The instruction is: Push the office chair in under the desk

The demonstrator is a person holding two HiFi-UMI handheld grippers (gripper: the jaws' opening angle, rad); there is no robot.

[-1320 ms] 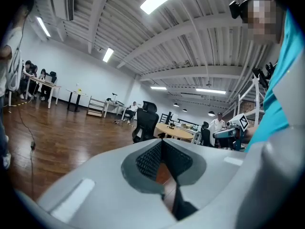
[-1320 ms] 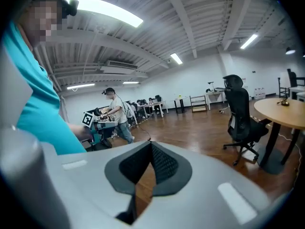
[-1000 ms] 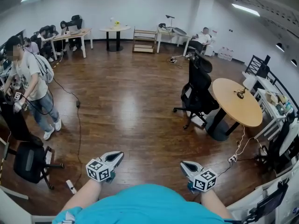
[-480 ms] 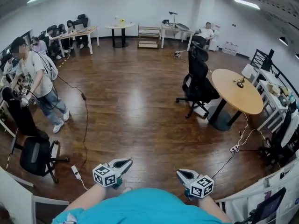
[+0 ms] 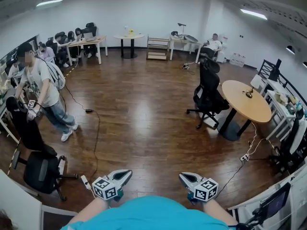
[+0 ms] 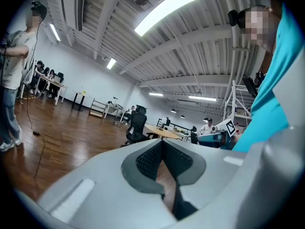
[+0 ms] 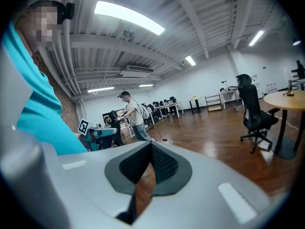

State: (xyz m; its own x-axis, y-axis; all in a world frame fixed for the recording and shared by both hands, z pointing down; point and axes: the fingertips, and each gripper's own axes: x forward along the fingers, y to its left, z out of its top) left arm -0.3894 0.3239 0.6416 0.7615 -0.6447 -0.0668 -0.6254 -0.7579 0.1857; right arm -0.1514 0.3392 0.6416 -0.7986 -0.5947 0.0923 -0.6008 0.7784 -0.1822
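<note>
– Jaws on left gripper: clenched, dark ribbed pads tip to tip, nothing between. Right?
– Right gripper same: pressed together, empty. Meshy dark pads set in smooth pale-grey plastic shells. In head view both sat low, against teal shirt, and both had a black-and-white marker cube.
– Task item?
– Office chair stood well apart from both grippers, far right across the floor. Black, tall back with headrest, star base on casters. It was just beside the desk, at its left edge, not tucked under as far as I could tell.
– Desk look?
– Round top, light wood, matte. Single dark pedestal on a round base. Small dark object on top, too small to tell.
– Surface underfoot?
– Glossy brown wood-plank floor, streaked with ceiling-light glare. Thin black cable snaked over it at left.
– Else?
– Person in pale tee and jeans at left, next to second black chair.
</note>
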